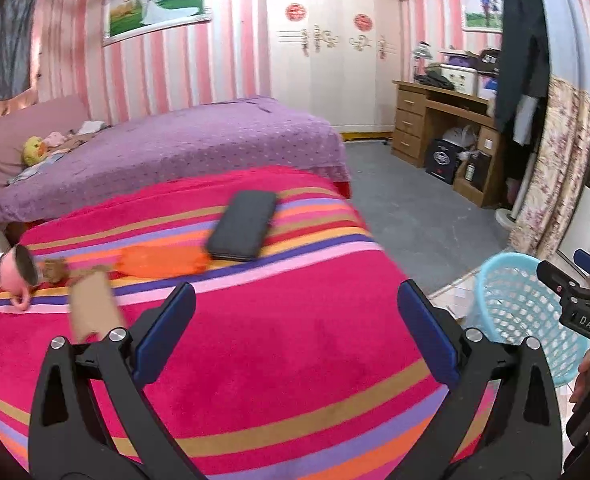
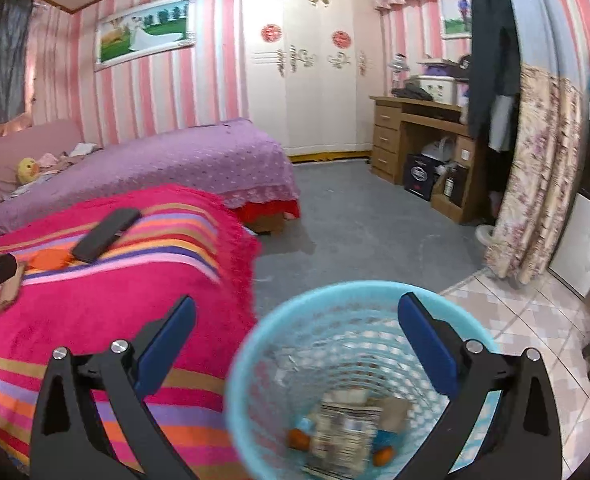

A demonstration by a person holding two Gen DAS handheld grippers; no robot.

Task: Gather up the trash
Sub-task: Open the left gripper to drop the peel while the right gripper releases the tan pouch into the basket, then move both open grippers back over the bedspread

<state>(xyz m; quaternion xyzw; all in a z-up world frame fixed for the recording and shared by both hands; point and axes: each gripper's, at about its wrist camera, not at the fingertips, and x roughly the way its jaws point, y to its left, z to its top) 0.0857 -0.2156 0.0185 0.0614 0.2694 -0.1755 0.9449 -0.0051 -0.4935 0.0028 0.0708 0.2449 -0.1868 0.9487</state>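
Your right gripper hangs over the blue mesh basket, jaws wide apart with nothing between them; wrappers and scraps sit at the basket's bottom. Remaining trash lies on the striped blanket: a cardboard tube and orange wrapper, both ahead and left of your left gripper, which is also spread wide and empty. Tube's long axis runs roughly toward you, tilted. Left hand is nearer; the basket lies off to its right.
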